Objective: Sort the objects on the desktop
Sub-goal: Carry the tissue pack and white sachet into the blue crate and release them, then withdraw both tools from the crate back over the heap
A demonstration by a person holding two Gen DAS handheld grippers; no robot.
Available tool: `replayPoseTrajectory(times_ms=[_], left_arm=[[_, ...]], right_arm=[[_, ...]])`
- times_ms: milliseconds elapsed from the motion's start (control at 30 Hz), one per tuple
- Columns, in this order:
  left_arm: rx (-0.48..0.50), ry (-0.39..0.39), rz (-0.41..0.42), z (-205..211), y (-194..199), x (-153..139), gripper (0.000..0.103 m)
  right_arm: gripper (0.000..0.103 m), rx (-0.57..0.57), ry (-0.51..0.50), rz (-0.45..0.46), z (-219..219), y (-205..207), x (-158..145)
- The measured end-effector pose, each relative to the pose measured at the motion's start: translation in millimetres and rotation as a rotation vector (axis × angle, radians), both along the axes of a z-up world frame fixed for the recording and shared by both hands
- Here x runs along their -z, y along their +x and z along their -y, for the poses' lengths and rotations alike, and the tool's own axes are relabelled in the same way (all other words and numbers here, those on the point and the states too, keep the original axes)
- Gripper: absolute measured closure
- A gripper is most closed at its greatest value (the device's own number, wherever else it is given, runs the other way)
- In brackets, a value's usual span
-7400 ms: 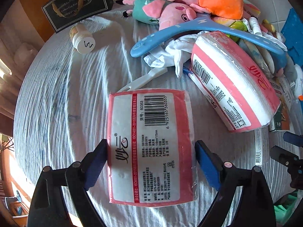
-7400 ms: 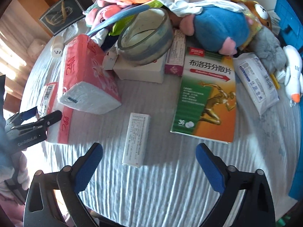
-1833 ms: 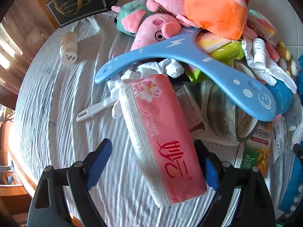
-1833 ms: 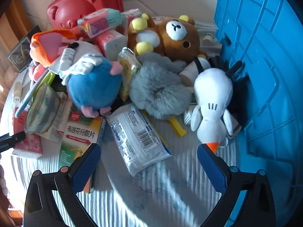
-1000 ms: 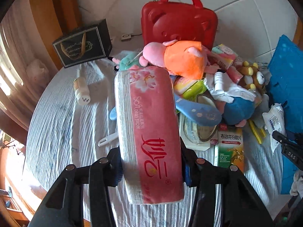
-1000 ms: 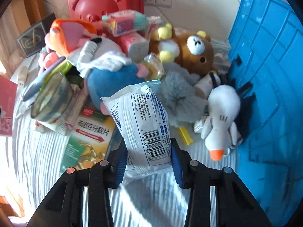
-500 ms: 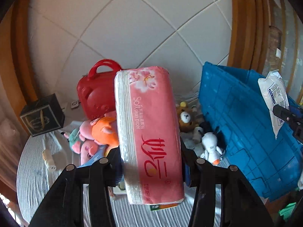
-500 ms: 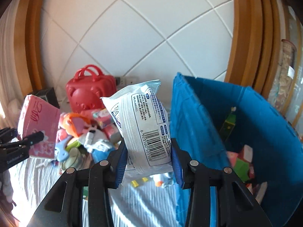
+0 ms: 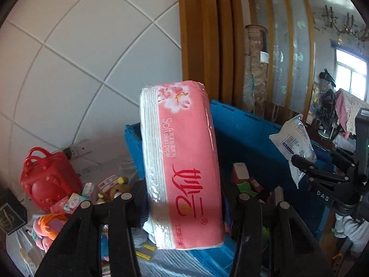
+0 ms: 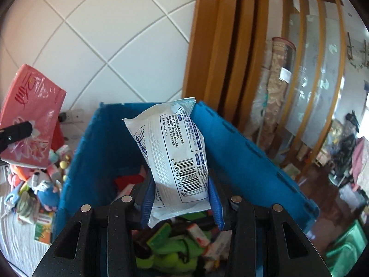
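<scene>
My left gripper (image 9: 184, 198) is shut on a pink pack of tissue paper (image 9: 184, 161) and holds it upright in the air, in front of the blue crate (image 9: 249, 133). My right gripper (image 10: 182, 198) is shut on a white wet-wipe pack (image 10: 175, 161) with a barcode, held above the open blue crate (image 10: 242, 161). The pink pack (image 10: 30, 120) and a left fingertip (image 10: 16, 131) show at the left of the right wrist view. The right gripper (image 9: 306, 166) with the white pack (image 9: 293, 143) shows at the right of the left wrist view.
The crate holds several items, among them green things (image 10: 166, 254) and small boxes. On the table at the left lie a red bear case (image 9: 46, 180), plush toys (image 9: 50, 226) and a green medicine box (image 10: 43, 228). A tiled wall and wooden door frame stand behind.
Both grippers have lifted their packs off the table and swung right over the blue crate. The table pile has dropped to the lower left of both views.
</scene>
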State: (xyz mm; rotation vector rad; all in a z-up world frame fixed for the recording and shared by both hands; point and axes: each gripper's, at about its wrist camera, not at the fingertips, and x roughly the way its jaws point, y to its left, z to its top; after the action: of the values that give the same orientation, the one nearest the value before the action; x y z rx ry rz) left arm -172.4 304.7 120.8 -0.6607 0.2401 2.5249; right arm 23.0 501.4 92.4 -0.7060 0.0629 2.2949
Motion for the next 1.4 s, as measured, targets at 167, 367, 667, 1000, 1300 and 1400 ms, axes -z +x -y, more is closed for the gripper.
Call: replayPoseTrajectory(times_ms=[167, 367, 667, 1000, 1300, 1400], left_arm=[[0.109, -0.11, 0.072, -76, -1, 16, 0.056], [0.18, -0.2, 0.161, -122, -4, 40, 0.056], [0.164, -0.241, 0.159, -135, -1, 44, 0.038], [0.144, -0.215, 0.153, -129, -7, 41, 0.032], [0.117, -0.172, 0.148, -114, -6, 41, 0.032], [0.108, -0.155, 0.142, -108, -5, 40, 0.032]], right_arm=[[0.062, 0.057, -0.057, 0.043, -52, 25, 23], [0.062, 0.088, -0.072, 0.072, -85, 36, 30], [0.06, 0.107, -0.08, 0.1, -110, 40, 41], [0.04, 0.128, -0.086, 0.102, -116, 37, 45], [0.004, 0.153, -0.057, 0.09, -115, 36, 41], [0.002, 0.16, -0.057, 0.092, -115, 35, 40]])
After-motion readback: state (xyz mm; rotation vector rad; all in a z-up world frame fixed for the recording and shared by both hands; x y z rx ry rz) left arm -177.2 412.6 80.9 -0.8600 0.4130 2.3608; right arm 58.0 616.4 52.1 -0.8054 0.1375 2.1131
